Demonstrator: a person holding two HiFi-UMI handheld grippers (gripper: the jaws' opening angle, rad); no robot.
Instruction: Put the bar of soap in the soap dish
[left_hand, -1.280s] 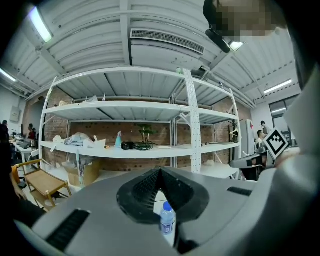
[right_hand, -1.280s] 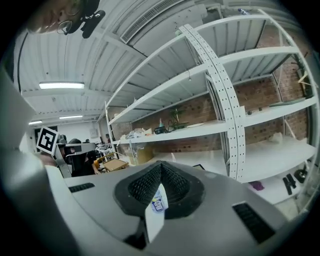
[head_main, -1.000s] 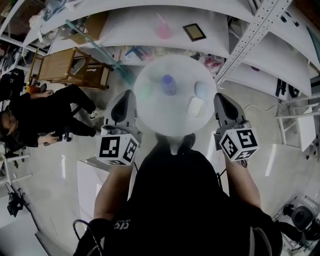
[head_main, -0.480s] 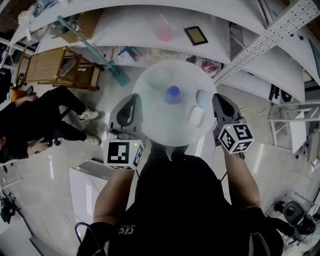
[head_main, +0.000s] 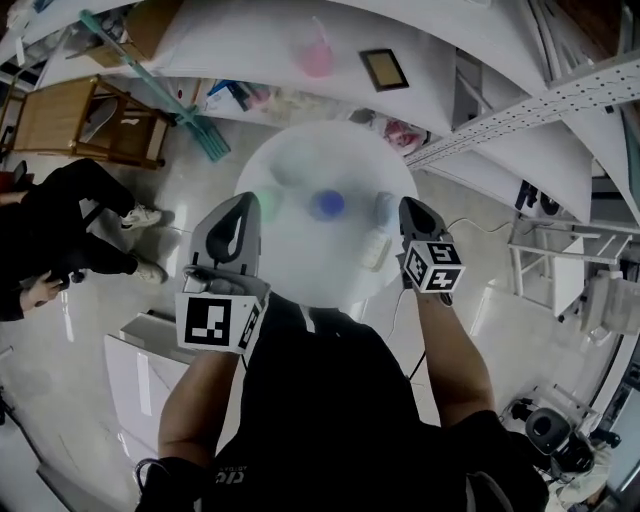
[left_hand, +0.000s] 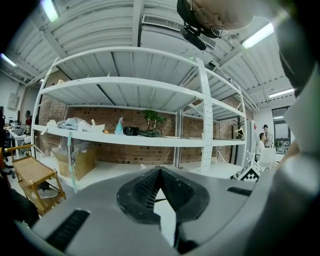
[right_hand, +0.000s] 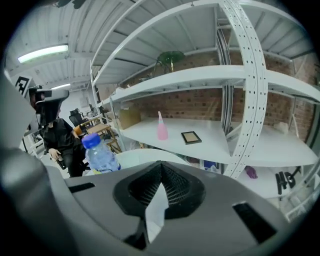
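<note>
In the head view a round white table (head_main: 300, 275) carries a white bar of soap (head_main: 375, 248) near its right edge. A pale bluish soap dish (head_main: 385, 207) sits just beyond the soap. My right gripper (head_main: 410, 204) is at the table's right rim, beside the soap and dish, jaws shut and empty. My left gripper (head_main: 244, 199) is at the left rim, jaws also shut on nothing. In the left gripper view the left gripper (left_hand: 160, 171) faces the shelves. The right gripper (right_hand: 160, 166) looks over the table top (right_hand: 137, 156).
A blue-capped water bottle (head_main: 327, 205) stands mid-table, also seen as the bottle (right_hand: 99, 152) in the right gripper view. A greenish thing (head_main: 268, 205) lies left of it. Behind are white shelves (head_main: 250, 50) with a pink bottle (head_main: 315, 57), a wooden cart (head_main: 75, 115), and a seated person (head_main: 55, 215).
Both grippers have sunk and moved in along the table's sides, the right one more. The head view has shifted, so the table sits lower left in the picture.
</note>
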